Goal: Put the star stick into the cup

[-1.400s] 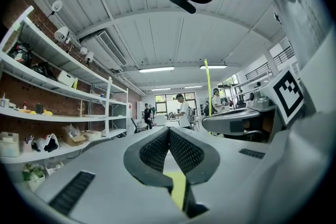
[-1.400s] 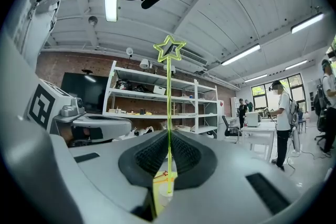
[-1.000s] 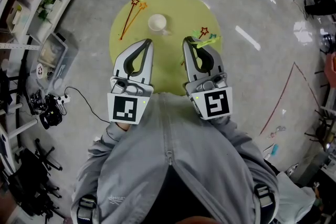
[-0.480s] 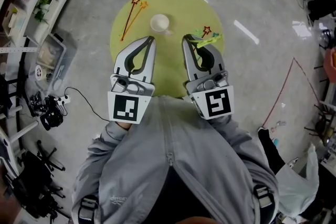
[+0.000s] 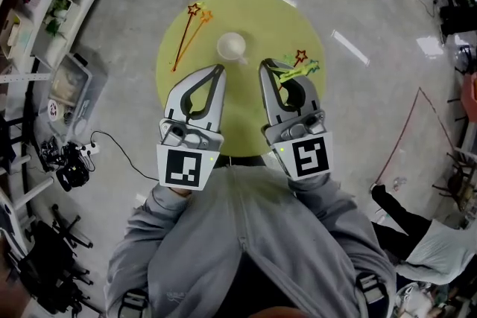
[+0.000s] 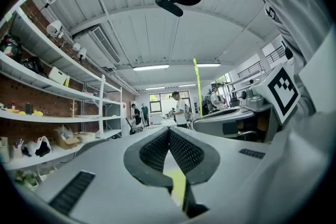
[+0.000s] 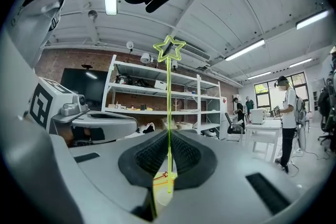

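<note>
Overhead first, in the head view: a white round cup (image 5: 232, 47) stands near the middle of a round yellow-green table (image 5: 257, 11). A pair of red and orange star sticks (image 5: 185, 33) lies on the table to the cup's left. The left gripper (image 5: 218, 71) and right gripper (image 5: 267, 69) hover side by side on the person's side of the cup. A thin green plastic star stick (image 5: 297, 73) sits at the right gripper, apart from the cup and not yet over it.

Next, the left gripper view: the left gripper's (image 6: 169, 132) jaws are pressed together with nothing between them. The green stick (image 6: 196, 86) rises beyond them as a thin line.

Last, the right gripper view: the right gripper (image 7: 168, 136) is clamped on the green stick (image 7: 168, 92), which stands upright through the jaws with its star at the top.

To finish well, I would carry the stick left and forward until its lower end is over the cup's mouth. Keep it upright, lower it past the rim, then part the jaws gently. The cup looks light and may tip if nudged.
</note>
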A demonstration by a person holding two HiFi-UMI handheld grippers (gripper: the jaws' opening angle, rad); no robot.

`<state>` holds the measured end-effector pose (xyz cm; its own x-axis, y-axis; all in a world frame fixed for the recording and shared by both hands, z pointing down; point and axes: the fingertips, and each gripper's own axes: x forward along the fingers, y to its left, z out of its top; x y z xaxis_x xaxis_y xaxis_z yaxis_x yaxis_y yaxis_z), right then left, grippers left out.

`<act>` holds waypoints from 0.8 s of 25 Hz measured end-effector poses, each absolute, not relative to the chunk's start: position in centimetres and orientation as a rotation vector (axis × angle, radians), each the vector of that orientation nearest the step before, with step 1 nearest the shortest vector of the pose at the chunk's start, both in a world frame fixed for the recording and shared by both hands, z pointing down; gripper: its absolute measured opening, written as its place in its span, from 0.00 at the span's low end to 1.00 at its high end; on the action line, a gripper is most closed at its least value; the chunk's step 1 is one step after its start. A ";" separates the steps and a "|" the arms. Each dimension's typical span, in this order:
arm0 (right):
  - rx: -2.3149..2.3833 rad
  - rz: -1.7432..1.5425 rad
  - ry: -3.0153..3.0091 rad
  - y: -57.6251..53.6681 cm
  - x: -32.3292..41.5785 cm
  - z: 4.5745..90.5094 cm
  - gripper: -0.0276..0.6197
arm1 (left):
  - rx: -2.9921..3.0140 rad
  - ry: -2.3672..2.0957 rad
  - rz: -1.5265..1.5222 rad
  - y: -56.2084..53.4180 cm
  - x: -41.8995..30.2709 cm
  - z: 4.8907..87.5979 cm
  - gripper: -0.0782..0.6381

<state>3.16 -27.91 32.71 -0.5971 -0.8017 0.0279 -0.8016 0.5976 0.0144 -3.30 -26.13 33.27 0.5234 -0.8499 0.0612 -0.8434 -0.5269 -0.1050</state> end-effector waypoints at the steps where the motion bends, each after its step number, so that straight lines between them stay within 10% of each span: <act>1: 1.396 -0.005 -2.784 -28.3 3.1 33.1 0.10 | -2.689 1.492 -0.168 -26.4 -3.3 33.8 0.13; 20: 1.362 0.007 -2.791 -36.0 -0.1 40.8 0.10 | -2.695 1.450 -0.226 -32.5 -4.3 41.8 0.13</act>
<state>-0.09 -35.99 40.79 -0.6148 -0.7879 0.0346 -0.7881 0.6155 0.0117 -4.32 -32.49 41.83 0.5434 -0.8341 0.0945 -0.8234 -0.5515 -0.1336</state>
